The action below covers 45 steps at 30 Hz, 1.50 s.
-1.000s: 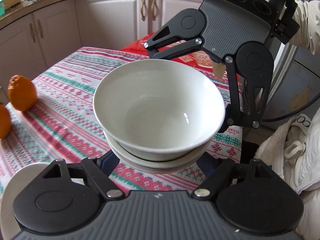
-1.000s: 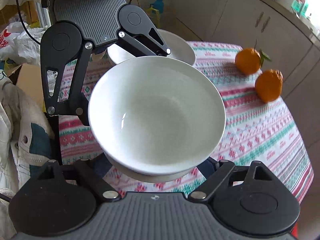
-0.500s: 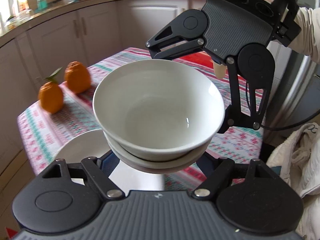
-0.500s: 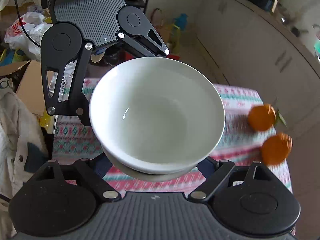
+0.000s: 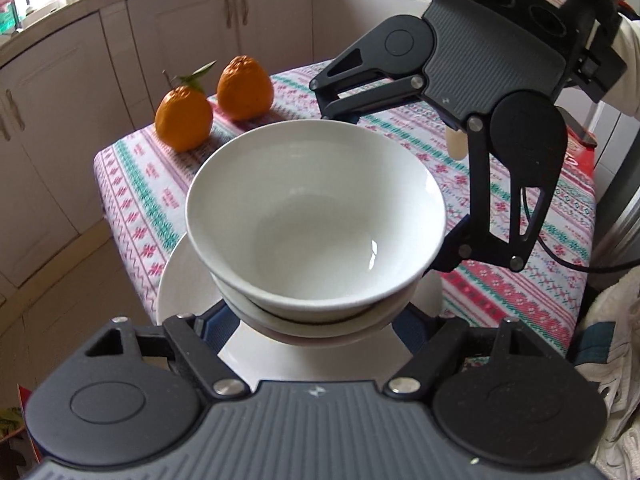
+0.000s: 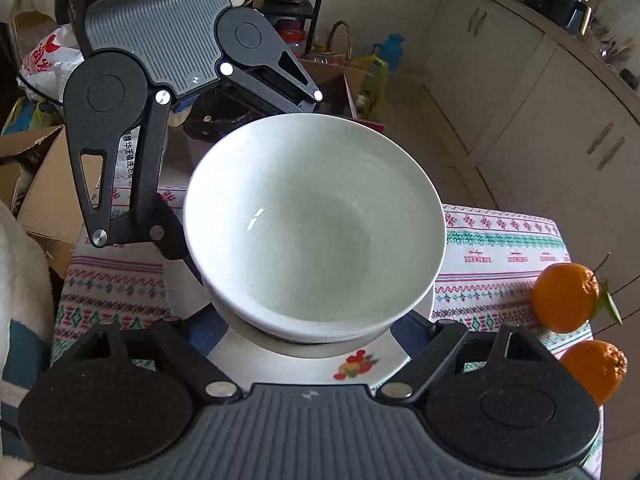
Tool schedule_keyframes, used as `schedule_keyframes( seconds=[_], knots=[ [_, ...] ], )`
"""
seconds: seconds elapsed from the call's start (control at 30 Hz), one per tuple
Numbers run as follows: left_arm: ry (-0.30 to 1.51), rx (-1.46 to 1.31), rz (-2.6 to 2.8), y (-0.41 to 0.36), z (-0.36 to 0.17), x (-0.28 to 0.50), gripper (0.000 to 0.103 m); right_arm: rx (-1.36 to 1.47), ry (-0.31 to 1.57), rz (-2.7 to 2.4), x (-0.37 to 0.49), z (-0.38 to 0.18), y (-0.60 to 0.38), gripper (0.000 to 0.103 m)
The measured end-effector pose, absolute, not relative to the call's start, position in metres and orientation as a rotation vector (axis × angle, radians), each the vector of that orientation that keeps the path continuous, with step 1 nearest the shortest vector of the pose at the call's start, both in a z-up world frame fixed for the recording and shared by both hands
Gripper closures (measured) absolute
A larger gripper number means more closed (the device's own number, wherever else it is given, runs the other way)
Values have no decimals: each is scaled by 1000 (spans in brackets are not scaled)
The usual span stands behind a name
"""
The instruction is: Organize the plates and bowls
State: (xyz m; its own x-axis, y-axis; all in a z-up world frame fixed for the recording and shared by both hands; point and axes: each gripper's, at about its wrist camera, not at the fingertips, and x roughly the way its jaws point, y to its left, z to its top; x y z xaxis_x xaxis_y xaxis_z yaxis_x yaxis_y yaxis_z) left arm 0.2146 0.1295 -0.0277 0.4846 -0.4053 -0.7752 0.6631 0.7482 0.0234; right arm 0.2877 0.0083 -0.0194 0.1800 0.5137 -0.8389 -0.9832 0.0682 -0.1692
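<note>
A white bowl sits nested in a second white dish. Both grippers hold this stack from opposite sides, above a white plate on the table. My left gripper is shut on the stack's near side; its fingertips are hidden under the bowl. The right gripper grips the far side. In the right wrist view the bowl fills the centre, my right gripper is shut on it, and the plate below shows a fruit print.
Two oranges lie at the far end of the patterned tablecloth; they also show at the right in the right wrist view. Cabinets stand beyond. Cardboard boxes and bags sit on the floor.
Both grippers have carried the bowl stack across the table until it hangs over the white plate. The oranges have shifted in both views. The grip has not changed.
</note>
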Motion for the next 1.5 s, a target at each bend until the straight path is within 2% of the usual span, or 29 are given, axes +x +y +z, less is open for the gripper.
schedule_keyframes(
  seconds=[0.6,0.67,0.73,0.87,1.0,1.17,1.33,1.5],
  knots=[
    [831,349,-639,134,-26,215,20,-766,713,1250,300,-26,5,13],
    [820,361,-620,133,-27,213,18,-748,714,1247,300,-26,3,12],
    [806,369,-588,131,-26,209,10,-726,713,1240,300,-24,-1,9],
    [748,367,-536,131,-20,193,9,-731,688,1202,288,-19,-11,4],
    [660,360,-447,130,-13,166,2,-703,675,1096,269,-12,-27,1],
    [589,232,-360,125,-5,134,1,-620,676,856,241,-3,-47,0],
    [437,188,-149,102,0,97,1,-429,717,518,221,0,-71,0],
    [414,118,-67,79,7,72,1,-211,702,319,190,1,-98,0]
  ],
)
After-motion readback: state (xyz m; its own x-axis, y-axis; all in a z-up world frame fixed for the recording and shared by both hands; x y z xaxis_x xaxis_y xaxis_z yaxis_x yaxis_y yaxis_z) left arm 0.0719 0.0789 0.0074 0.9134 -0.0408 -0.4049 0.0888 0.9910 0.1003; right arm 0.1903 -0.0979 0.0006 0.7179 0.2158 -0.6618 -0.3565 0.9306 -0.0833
